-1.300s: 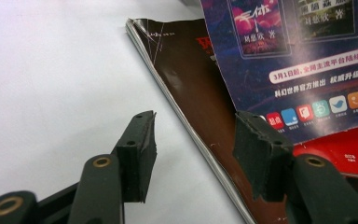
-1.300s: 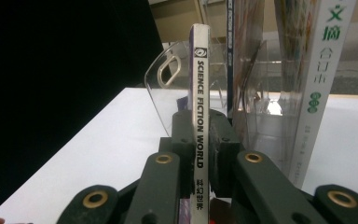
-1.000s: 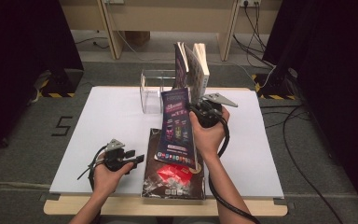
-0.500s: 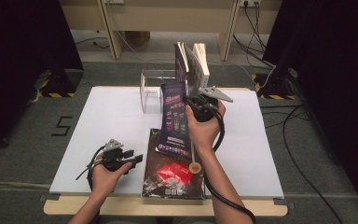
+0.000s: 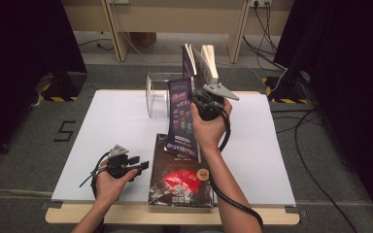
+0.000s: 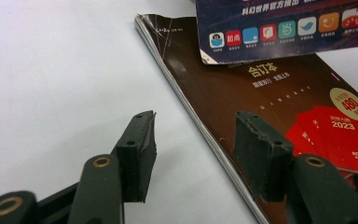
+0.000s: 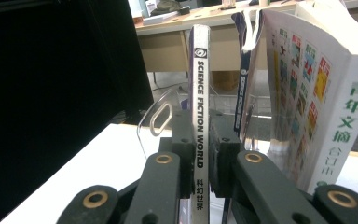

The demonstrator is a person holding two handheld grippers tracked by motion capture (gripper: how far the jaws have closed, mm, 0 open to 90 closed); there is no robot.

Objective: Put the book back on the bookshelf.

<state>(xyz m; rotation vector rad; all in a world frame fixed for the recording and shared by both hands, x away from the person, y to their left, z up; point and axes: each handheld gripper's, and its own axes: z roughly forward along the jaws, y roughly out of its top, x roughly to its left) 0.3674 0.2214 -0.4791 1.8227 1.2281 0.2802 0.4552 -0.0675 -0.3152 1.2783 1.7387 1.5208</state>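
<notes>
The right gripper [image 5: 200, 104] is clamped on the spine of a purple magazine [image 5: 180, 116], its jaws pinching the narrow "Science Fiction World" spine [image 7: 199, 112] from both sides in the right gripper view. Compared with a second ago, this hand has carried the magazine a little higher and farther from the person, so its upper edge now sits closer to the clear acrylic holder [image 5: 157, 94] and to the books [image 5: 201, 60] already standing upright at the far edge of the table [image 5: 111, 126]. The magazine hangs upright, clear of the dark brown magazine [image 5: 182, 177] lying flat near the front edge beneath it. That shift suggests the work in hand is shelving: the held issue looks headed for the slot beside the standing volumes, but it is not in yet. The left gripper [image 5: 138, 162] rests on the table just left of the brown magazine, unmoved, its jaws apart and holding nothing; in the left gripper view they straddle that magazine's edge [image 6: 200, 126] without pressing on it.
</notes>
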